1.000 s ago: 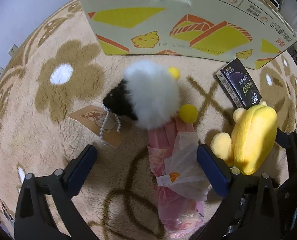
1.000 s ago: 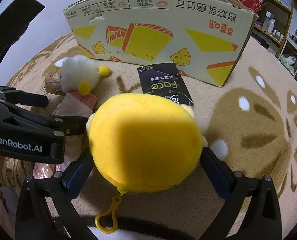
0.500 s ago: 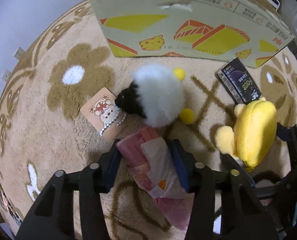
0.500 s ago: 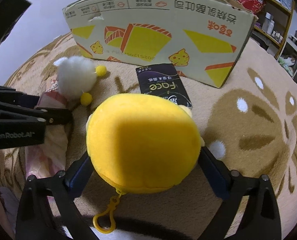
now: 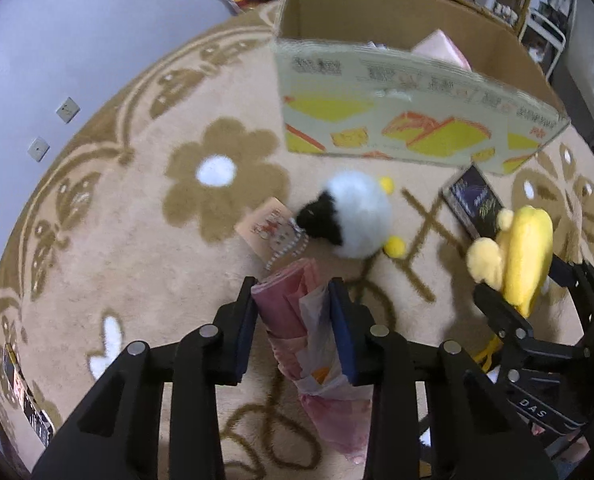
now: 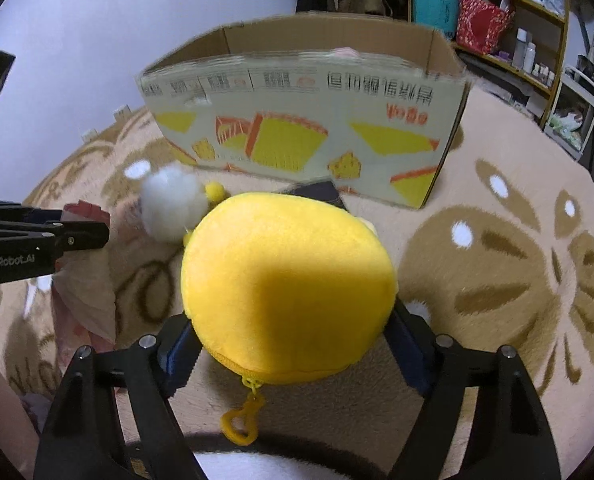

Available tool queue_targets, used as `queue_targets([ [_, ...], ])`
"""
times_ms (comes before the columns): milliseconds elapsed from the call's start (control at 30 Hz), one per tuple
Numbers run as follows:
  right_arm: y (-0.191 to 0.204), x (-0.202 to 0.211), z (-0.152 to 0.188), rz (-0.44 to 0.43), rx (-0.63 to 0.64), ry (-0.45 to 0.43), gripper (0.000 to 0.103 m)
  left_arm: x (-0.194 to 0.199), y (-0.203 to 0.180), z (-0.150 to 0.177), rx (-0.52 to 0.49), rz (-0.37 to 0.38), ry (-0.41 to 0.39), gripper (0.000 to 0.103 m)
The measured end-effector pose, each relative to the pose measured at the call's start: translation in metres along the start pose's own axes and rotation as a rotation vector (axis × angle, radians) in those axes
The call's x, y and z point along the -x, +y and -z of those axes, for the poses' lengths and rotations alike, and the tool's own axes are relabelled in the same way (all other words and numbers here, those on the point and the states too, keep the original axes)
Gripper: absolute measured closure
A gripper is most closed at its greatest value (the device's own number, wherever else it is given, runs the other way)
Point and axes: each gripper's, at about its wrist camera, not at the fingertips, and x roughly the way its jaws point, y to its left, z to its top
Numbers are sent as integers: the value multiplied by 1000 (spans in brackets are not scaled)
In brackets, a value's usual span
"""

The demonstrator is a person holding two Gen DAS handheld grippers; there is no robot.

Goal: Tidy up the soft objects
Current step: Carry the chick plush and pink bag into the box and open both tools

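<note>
My left gripper [image 5: 293,304] is shut on a pink soft pack in clear wrap [image 5: 297,320] and holds it above the carpet. My right gripper [image 6: 289,332] is shut on a yellow plush pouch [image 6: 287,292] with a yellow clip, also lifted; it shows at the right of the left wrist view [image 5: 525,256]. A white and black fluffy toy [image 5: 353,216] with yellow pompoms lies on the carpet; it also shows in the right wrist view [image 6: 169,204]. An open cardboard box [image 5: 397,92] stands beyond it, with a pink item inside.
A dark flat packet [image 5: 473,204] lies on the carpet near the box. A small card with a bead chain [image 5: 269,228] lies left of the fluffy toy. Shelves with goods [image 6: 509,12] stand behind the box. The floor is a beige patterned carpet [image 5: 137,240].
My left gripper closed on the pink pack and lifted it. My right gripper closed on the yellow pouch and rose too; the box's open top now shows.
</note>
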Motion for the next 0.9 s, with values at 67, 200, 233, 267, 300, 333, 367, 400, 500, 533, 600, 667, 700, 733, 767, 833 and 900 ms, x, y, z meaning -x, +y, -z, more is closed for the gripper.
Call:
queue_targets([
  [67,1,9,-5,-2,-2,-28,17,11,3,-1,8,12,-35,77],
  [200,-3,22,-10,-7,-17,-71,17,34,-1,-4,-2,14,-110,83],
  [233,-4,24,-10,-6,-22,-78,17,38,-1,-5,-9,18,-119,84],
  [267,-8,28,-11,-6,-26,-81,17,42,-3,-6,-23,32,-124,84],
  [300,-9,29,-12,-5,-31,-86,17,45,-4,-6,-38,41,-131,85],
  [333,-10,30,-13,-2,-37,-89,17,48,-5,-7,-45,39,-143,85],
  [367,-11,31,-13,-2,-41,-92,17,50,-7,-6,-51,33,-156,85],
  [400,-11,32,-14,-3,-44,-96,17,53,-7,-7,-56,28,-169,85],
  [500,-9,36,-15,1,-42,-113,17,60,-7,-9,-49,31,-191,85],
  [533,-10,38,-16,1,-40,-121,17,64,-6,-10,-44,28,-204,85],
  [600,-9,42,-20,1,-35,-137,17,70,-4,-13,-43,28,-225,86],
  [667,-9,47,-25,2,-33,-158,17,79,-1,-18,-48,21,-256,86],
  [700,-10,49,-28,3,-32,-168,17,85,-1,-21,-54,5,-278,86],
  [733,-11,51,-31,3,-33,-179,17,88,0,-22,-56,-5,-290,86],
  [767,-11,53,-33,3,-34,-187,17,95,1,-25,-60,-17,-315,86],
  [833,-12,57,-38,4,-35,-205,17,101,4,-28,-57,-16,-341,86],
  [900,-13,60,-43,-7,-38,-214,17,109,8,-34,-46,-12,-368,86],
])
